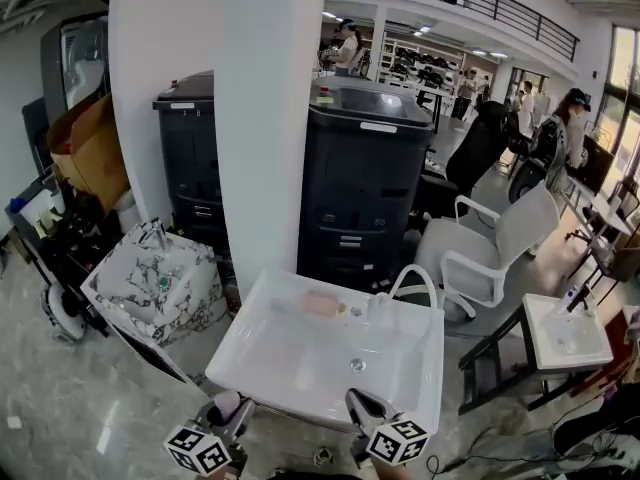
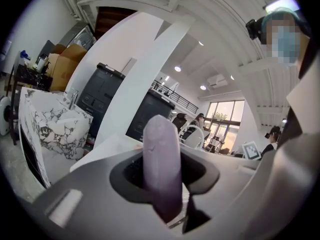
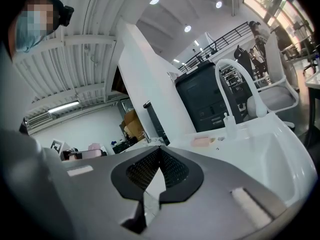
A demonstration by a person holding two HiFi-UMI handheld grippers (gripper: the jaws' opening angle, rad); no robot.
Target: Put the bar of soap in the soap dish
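1. Nearest the person, at the front edge of the white sink [image 1: 300, 358], the left gripper [image 1: 230, 410] pinched the lavender bar of soap [image 2: 161, 169] between its jaws, and the bar stood on end. Just beside it, the right gripper [image 3: 159, 154] had its jaws pressed together on nothing.
2. The step in hand looked to be the carry, since the soap had not yet passed over the basin. A smooth bar was likely to slide in the pads. The grip was therefore best kept even, with no extra squeeze, and the bar kept from swinging.
3. Across the basin, on the back rim, lay a flat pink thing that I took for the soap dish [image 1: 322, 303]. It sat left of the faucet [image 3: 256, 105]. A straight line over the middle of the basin seemed safest, keeping left of the faucet's arch.
4. At the dish, the bar would probably have needed tipping from upright towards flat. It should then have been lowered until it touched before the jaws spread. Let go from above, it might have skidded into the basin.
5. The empty right gripper was best held back near the front rim, out of the path.
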